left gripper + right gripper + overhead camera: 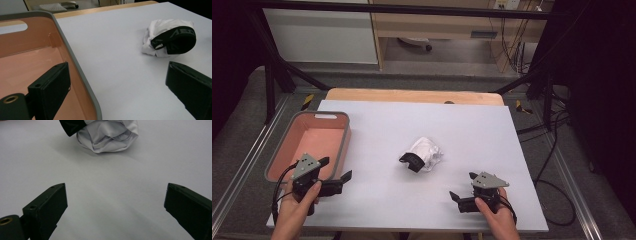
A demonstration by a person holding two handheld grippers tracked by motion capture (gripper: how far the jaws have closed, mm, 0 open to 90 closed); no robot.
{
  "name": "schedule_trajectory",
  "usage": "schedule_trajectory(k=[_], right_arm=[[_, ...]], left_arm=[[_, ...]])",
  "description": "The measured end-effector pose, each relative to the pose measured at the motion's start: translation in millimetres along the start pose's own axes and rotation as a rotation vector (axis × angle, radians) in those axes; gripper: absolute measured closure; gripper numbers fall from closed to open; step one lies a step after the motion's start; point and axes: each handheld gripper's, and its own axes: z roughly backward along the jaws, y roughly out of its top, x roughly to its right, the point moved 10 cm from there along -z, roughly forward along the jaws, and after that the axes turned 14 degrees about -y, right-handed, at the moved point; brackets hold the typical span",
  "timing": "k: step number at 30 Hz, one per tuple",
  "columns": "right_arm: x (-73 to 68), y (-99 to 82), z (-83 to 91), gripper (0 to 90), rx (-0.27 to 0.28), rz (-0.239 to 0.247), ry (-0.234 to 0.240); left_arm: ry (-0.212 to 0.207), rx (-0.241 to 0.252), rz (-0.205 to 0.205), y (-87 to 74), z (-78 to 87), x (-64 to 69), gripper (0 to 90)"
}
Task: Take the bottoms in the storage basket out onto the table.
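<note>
Near the middle of the white table [377,205], to the right of the pink basket [343,145], lies a crumpled white garment [426,152] with a black elastic waistband [178,40] bearing pale lettering. It sits bunched into a loose ball, waistband turned toward the basket side. The left gripper [336,175] hovers at the basket's near right corner, one jaw over the pink floor and one over the table, jaws wide apart and holding nothing. The right gripper [464,187] sits well to the right of the basket, on the near side of the garment, jaws likewise spread and empty. I judge the cloth light, soft and limp, likely to sag and unfold when lifted; a pinch on the thicker waistband, or deep into the bunched folds, should hold better than a loose outer layer.
</note>
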Motion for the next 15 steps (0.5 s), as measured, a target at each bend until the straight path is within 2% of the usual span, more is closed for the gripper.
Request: schedule_trajectory(k=[3, 15], right_arm=[[-0.1, 0.1, 0.0, 4.9, 0.001, 0.001, -0.001], [-1.1, -0.6, -0.2, 4.9, -0.002, 0.005, 0.003]], left_arm=[[0.015, -0.004, -0.009, -2.4, 1.4, -2.3, 5.7], [0.043, -0.013, 0.011, -13.1, 3.4, -16.8, 5.8]])
